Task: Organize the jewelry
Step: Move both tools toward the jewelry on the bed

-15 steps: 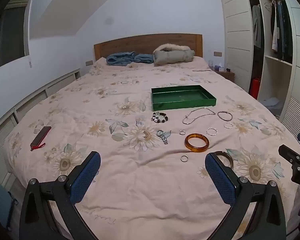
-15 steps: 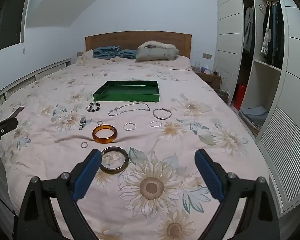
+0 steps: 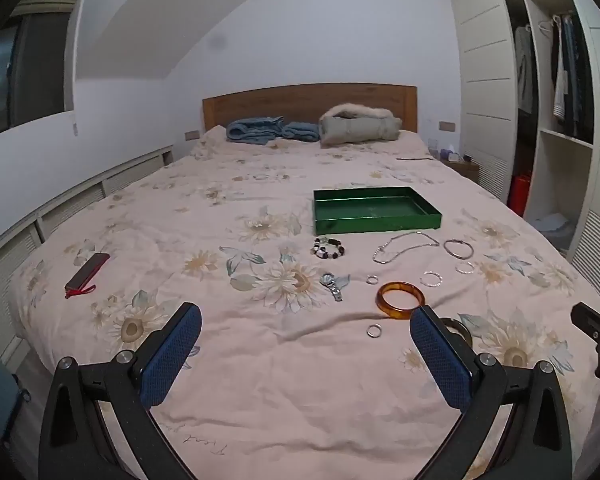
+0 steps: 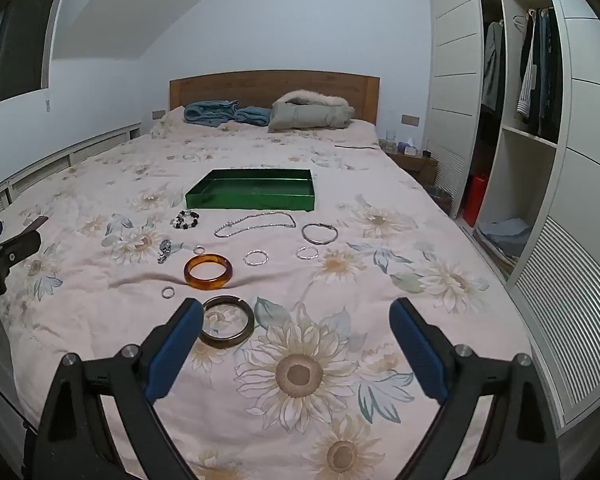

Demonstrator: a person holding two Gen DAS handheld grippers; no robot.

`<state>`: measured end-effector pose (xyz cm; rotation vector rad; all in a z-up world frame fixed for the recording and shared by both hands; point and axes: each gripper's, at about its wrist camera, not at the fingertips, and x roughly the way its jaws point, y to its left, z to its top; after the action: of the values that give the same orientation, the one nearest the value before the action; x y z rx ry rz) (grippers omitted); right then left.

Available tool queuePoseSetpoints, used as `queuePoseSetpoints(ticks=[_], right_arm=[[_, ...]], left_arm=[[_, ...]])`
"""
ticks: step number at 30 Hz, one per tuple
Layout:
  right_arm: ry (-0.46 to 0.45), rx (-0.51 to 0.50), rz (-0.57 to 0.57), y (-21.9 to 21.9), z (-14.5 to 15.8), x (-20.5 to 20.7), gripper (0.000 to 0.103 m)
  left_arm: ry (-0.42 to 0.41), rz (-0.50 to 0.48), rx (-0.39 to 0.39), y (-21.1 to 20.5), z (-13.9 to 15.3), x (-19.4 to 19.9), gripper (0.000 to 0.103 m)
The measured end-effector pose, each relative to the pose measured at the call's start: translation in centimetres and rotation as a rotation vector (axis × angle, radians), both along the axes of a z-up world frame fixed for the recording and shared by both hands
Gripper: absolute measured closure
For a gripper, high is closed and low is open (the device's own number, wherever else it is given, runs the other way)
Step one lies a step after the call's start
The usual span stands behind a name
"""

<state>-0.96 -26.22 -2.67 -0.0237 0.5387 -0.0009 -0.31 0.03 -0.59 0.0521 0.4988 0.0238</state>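
Bed: floral pink cover, carrying everything.
Green tray: mid-bed, toward the headboard, nothing visible inside.
Left tool: spread wide above the foot edge, holding nothing.
Right tool: spread wide, holding nothing, near the foot edge.
Dark bangle: nearest the foot edge, just beside the right tool's left finger.
Amber bangle: between the dark bangle and the tray.
Silver necklace: just before the tray's near wall.
Beaded bracelet: left of the necklace.

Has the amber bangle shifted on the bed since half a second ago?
No. The amber bangle still lies between the small ring and the green tray, same spacing in both views.
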Motion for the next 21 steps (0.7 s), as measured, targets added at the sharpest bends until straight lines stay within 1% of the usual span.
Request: queuePoseSetpoints(ticks=[8, 11, 15, 18, 21], right_arm=[[-0.001, 0.006, -0.006, -0.3, -0.2, 0.8, 0.009], [0.008, 0.008, -0.017, -0.5, -0.6, 1.4, 0.009], [0.02, 0.043, -0.005, -0.8, -1.4, 2.1, 0.009], [0.012, 0.032, -0.012, -0.9, -1.6, 2.2, 0.009], [0.007, 0.029, -0.014, -0.9, -1.8, 2.4, 0.009]], left_arm=[[0.024, -0.007, 0.026, -0.2, -0.8, 1.5, 0.0], [0.051, -0.021, 0.017, -0.2, -1.1, 2.1, 0.0], [0.07, -0.025, 0.019, -0.2, -1.5, 2.7, 0.0], [0.064, -0.005, 0.036, -0.1, -1.6, 2.8, 0.0], [0.07, 0.0, 0.038, 0.1, -1.8, 3.1, 0.0]])
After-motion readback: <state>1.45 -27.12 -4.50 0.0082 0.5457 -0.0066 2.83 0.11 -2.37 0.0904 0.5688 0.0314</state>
